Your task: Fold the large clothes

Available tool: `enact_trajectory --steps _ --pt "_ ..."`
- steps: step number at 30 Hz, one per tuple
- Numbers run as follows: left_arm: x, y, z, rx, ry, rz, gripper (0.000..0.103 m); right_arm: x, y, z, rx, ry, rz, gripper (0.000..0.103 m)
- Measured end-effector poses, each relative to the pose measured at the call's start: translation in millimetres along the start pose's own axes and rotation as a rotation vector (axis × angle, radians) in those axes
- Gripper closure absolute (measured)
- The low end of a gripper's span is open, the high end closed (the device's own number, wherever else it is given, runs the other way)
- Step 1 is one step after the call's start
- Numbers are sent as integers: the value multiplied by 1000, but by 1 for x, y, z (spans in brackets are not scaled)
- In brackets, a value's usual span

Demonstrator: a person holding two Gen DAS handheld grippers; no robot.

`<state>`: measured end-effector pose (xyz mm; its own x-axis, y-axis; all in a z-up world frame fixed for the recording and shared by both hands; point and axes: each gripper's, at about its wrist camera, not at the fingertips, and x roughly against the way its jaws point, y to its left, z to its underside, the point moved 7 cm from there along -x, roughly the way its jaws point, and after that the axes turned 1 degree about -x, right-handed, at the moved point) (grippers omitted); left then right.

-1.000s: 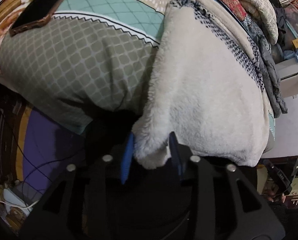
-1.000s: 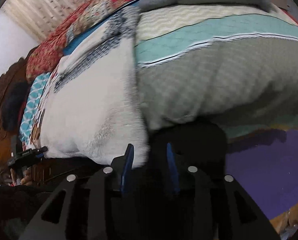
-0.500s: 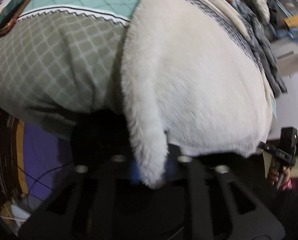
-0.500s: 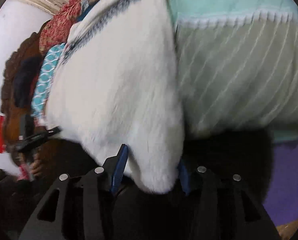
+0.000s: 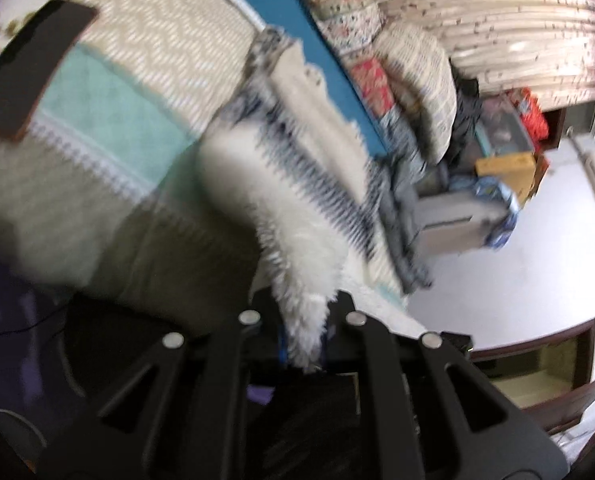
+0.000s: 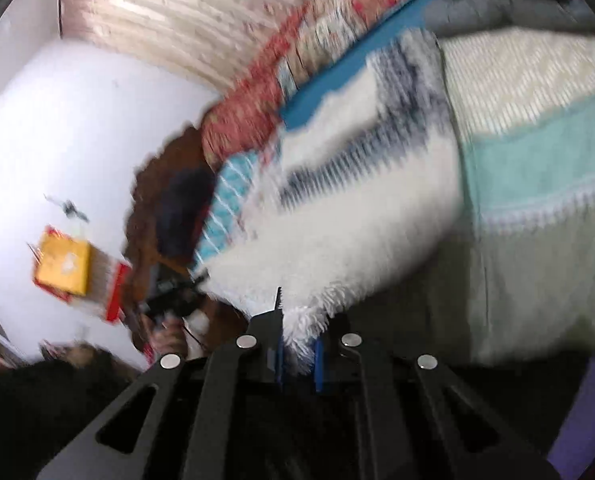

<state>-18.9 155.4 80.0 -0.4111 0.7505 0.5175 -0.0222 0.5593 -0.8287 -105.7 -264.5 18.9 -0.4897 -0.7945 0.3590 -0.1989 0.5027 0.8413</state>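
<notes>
Left wrist view shows my left gripper [image 5: 303, 344] clenched on the fleece garment's [image 5: 297, 236] hem at lower centre, the right gripper [image 6: 297, 354] likewise pinching it, so I'd lift both corners evenly over the bed [image 5: 109, 128].

No text, label, brand or number can be read in either wrist view — both pictures are smeared by motion. The yellow and red box [image 6: 70, 269] against the white wall shows only a pale blotch on its face, too blurred to make out. The yellow cardboard box [image 5: 505, 170] among the clutter beside the bed shows no print that can be made out either.
</notes>
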Motion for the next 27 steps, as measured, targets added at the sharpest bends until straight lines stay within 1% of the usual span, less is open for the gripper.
enact_trajectory --steps 1,2,3,4,5,6,7,8,9,10,11,12,13,15,17,19,20,21,22,23,24,25,26,27 --pt "-9 -4 -16 18 -1 -2 93 -4 -2 -22 -22 -28 -15 -3" --pt "-23 -7 -37 46 0 -22 93 -10 -6 -45 -54 -54 -23 -3" --pt "-36 -10 -52 55 -2 -42 90 -18 -12 -69 -86 -84 -17 -3" --pt "-50 -11 -72 53 -7 -76 83 -26 -23 -93 -110 -121 21 -2" --pt "-73 -8 -98 35 -22 -154 79 -29 -38 -114 -124 -147 67 0" --pt "-88 -1 -119 12 -38 -232 70 -40 -62 -140 -160 -200 172 1" --pt "-102 10 -135 -1 -48 -313 61 -48 -78 -152 -197 -227 232 3" --pt "-119 28 -150 12 -44 -408 60 -62 -107 -166 -260 -237 311 4" --pt "-127 43 -157 35 -25 -467 60 -74 -130 -170 -314 -212 361 4" --pt "-138 60 -162 70 2 -512 60 -82 -146 -171 -364 -190 373 4" --pt "-144 69 -164 97 9 -511 59 -87 -160 -169 -433 -198 335 4" --pt "-143 71 -167 106 2 -498 58 -84 -163 -167 -472 -241 283 4" --pt "-140 70 -169 104 -10 -479 58 -81 -161 -166 -477 -256 259 4" --pt "-130 64 -172 80 -25 -456 57 -70 -152 -163 -432 -268 239 5" --pt "-107 58 -176 71 -74 -414 57 -56 -145 -157 -403 -286 229 9" --pt "-83 53 -177 79 -131 -370 57 -31 -139 -150 -348 -334 301 16" --pt "-68 52 -174 75 -156 -353 57 -21 -134 -148 -299 -353 337 19" --pt "-59 50 -169 66 -170 -351 57 -10 -124 -143 -228 -376 393 19" --pt "-52 49 -162 38 -179 -366 57 -8 -115 -140 -184 -382 427 22" --pt "-49 47 -153 -9 -170 -397 57 -7 -99 -134 -109 -371 447 24" --pt "-53 43 -144 -53 -153 -423 56 -17 -85 -129 -38 -335 430 24" --pt "-59 41 -134 -105 -128 -451 53 -36 -74 -123 21 -277 408 24" --pt "-68 38 -123 -153 -99 -469 51 -57 -59 -115 81 -200 389 24" --pt "-78 35 -118 -181 -77 -471 50 -84 -43 -105 148 -125 377 24"
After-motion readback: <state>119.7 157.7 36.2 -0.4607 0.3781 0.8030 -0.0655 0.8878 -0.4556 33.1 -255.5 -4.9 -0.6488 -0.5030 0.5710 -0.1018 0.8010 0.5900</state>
